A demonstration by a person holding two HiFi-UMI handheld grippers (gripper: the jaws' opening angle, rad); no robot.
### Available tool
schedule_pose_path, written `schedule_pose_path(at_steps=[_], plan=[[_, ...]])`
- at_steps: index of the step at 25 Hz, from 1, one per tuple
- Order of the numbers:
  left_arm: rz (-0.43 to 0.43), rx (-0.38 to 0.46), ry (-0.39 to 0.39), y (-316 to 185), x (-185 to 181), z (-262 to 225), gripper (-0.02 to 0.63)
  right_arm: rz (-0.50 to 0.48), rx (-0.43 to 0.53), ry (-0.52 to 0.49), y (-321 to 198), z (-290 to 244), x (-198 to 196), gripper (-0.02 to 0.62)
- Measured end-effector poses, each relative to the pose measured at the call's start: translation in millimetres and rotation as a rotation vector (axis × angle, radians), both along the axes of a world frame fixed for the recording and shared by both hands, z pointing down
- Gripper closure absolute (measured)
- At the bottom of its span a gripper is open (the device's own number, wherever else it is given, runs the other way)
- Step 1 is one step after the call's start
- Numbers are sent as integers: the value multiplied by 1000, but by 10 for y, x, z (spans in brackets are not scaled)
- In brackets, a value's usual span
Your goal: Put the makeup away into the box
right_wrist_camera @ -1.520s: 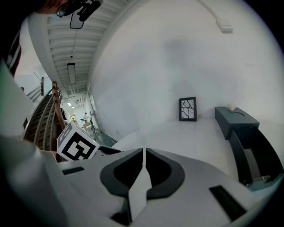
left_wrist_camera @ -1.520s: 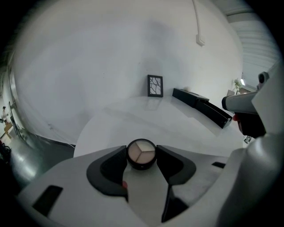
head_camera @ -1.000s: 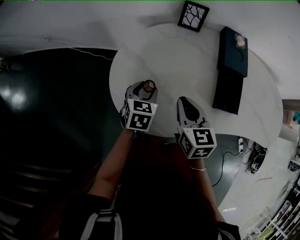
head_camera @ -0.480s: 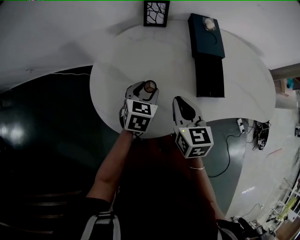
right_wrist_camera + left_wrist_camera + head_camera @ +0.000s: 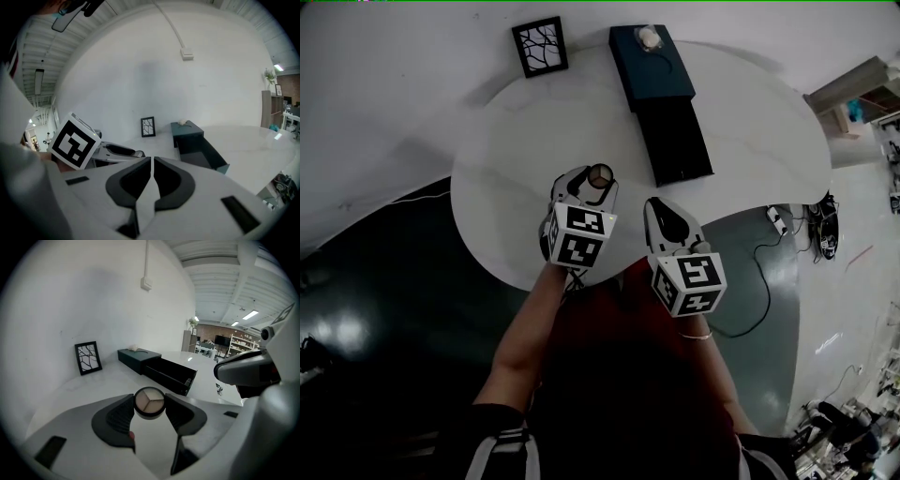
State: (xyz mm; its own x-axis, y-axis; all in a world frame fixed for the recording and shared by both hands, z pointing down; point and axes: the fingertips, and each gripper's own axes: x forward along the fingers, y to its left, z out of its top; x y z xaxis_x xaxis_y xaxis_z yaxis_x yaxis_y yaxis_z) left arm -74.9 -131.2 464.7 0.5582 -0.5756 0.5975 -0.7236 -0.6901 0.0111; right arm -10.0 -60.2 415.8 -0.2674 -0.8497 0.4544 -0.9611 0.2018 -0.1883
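Note:
A round makeup compact (image 5: 149, 402) with three beige shades sits between the pads of my left gripper (image 5: 149, 405), which is shut on it above the near part of the white round table (image 5: 525, 141). In the head view the compact (image 5: 600, 174) shows at the tip of the left gripper (image 5: 592, 180). The dark teal box (image 5: 650, 58) stands at the table's far side with its black drawer (image 5: 675, 141) pulled out towards me. My right gripper (image 5: 661, 211) hovers beside the left one, jaws shut with nothing between them (image 5: 153, 169).
A small black picture frame (image 5: 540, 46) stands at the table's far left, near the wall. A small pale object (image 5: 649, 37) lies on top of the box. Cables and clutter lie on the floor to the right.
The view has swung: table, box and frame have shifted left in the head view. Both grippers keep their pose, the left still holding the compact.

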Motion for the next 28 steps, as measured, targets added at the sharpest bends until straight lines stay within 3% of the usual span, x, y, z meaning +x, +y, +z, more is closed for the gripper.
schedule_pose_path(at_steps=[16,28], plan=[[137,57,-34,-65,1082,-192,376,127,-24,-64,78,128,931,578],[31,22,-64,-321,1687,-78,376,118,-27,-84,-175,157,1747,578]])
